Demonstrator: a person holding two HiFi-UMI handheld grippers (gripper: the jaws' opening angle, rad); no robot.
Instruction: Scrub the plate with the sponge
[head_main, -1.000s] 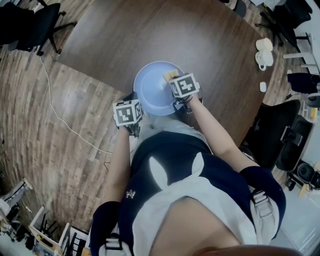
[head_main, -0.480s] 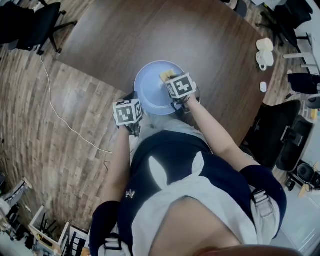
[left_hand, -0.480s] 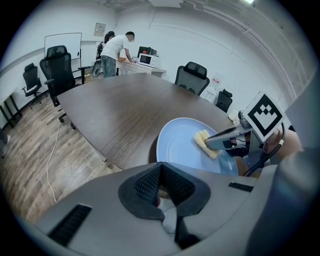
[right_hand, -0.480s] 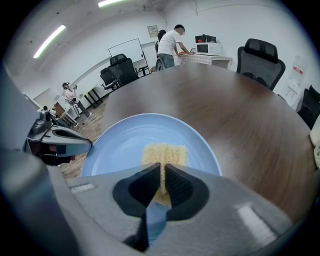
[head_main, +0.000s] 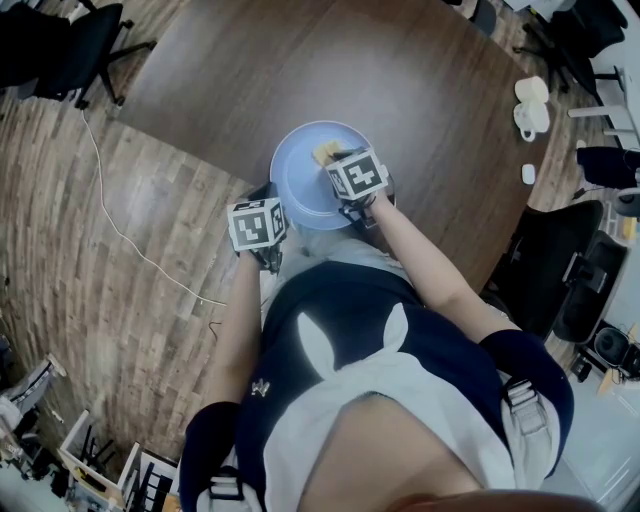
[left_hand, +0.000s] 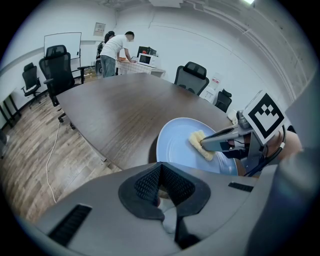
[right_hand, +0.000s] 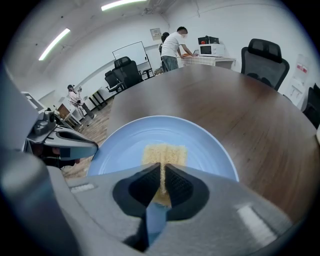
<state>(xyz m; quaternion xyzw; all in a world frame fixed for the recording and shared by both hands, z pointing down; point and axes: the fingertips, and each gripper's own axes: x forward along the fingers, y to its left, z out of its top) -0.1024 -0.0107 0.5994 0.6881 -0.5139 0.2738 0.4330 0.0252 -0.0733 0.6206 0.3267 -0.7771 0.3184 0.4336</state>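
Observation:
A round blue plate (head_main: 300, 180) lies near the front edge of the dark wooden table (head_main: 400, 80). My right gripper (head_main: 338, 162) is over the plate's right half, shut on a yellow sponge (head_main: 323, 153). In the right gripper view the sponge (right_hand: 165, 152) sticks out past the jaws and lies flat on the plate (right_hand: 210, 145). My left gripper (head_main: 268, 200) is at the plate's near-left rim. In the left gripper view its jaws (left_hand: 160, 167) are drawn together where the plate's rim (left_hand: 161, 145) runs in between them. That view also shows the sponge (left_hand: 201, 145) and the right gripper (left_hand: 212, 146).
Two white mugs (head_main: 528, 105) stand at the table's right edge. Black office chairs (head_main: 545, 260) sit to the right and far left. A white cable (head_main: 120, 235) trails over the wood floor. A person (left_hand: 116, 50) stands at a far desk.
The right gripper has slid the sponge a little to the left across the plate. The left gripper and the plate have stayed put.

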